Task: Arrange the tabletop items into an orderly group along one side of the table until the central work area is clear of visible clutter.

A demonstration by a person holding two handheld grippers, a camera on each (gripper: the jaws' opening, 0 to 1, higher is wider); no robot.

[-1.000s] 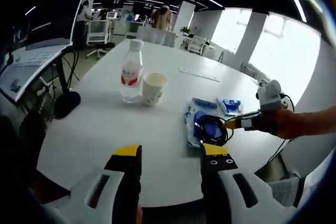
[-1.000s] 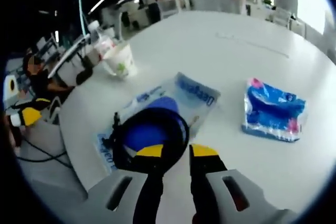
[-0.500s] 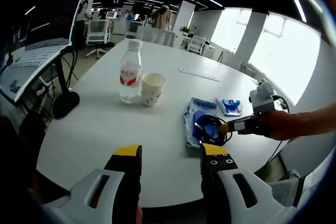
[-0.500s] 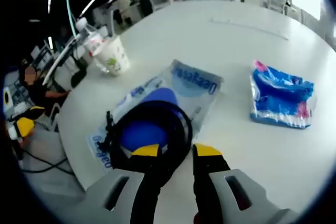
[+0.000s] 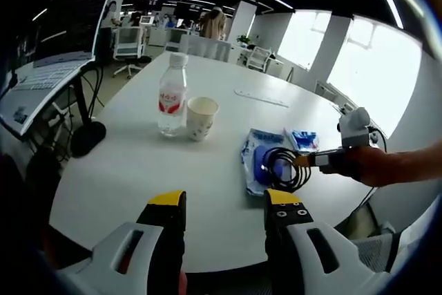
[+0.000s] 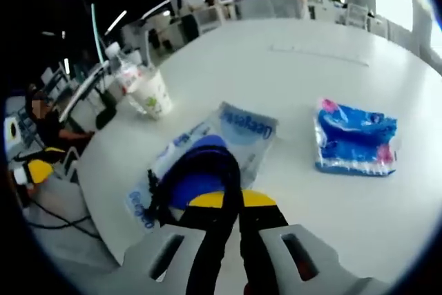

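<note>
A black coiled cable (image 6: 197, 170) lies on a blue-and-clear plastic bag (image 6: 238, 128) on the white round table (image 6: 290, 81). My right gripper (image 6: 232, 200) is shut on the near edge of that coil, with the cable pinched between its yellow tips. Seen from the left gripper view, the right gripper (image 5: 309, 161) grips the cable (image 5: 282, 167) at the bag's (image 5: 255, 164) right side. A blue tissue pack (image 6: 356, 144) lies to the right of the bag. My left gripper (image 5: 224, 205) hovers open over the table's near edge with nothing in it.
A water bottle (image 5: 171, 94) and a paper cup (image 5: 202, 117) stand together at the left of the table (image 5: 138, 164). A thin white strip (image 5: 261, 98) lies further back. Desks, chairs and people fill the office behind. A person's hand (image 5: 376, 165) holds the right gripper.
The right gripper's jaws have closed onto the cable coil, and the coil has shifted slightly to the right on the bag. The left gripper has stayed put.
</note>
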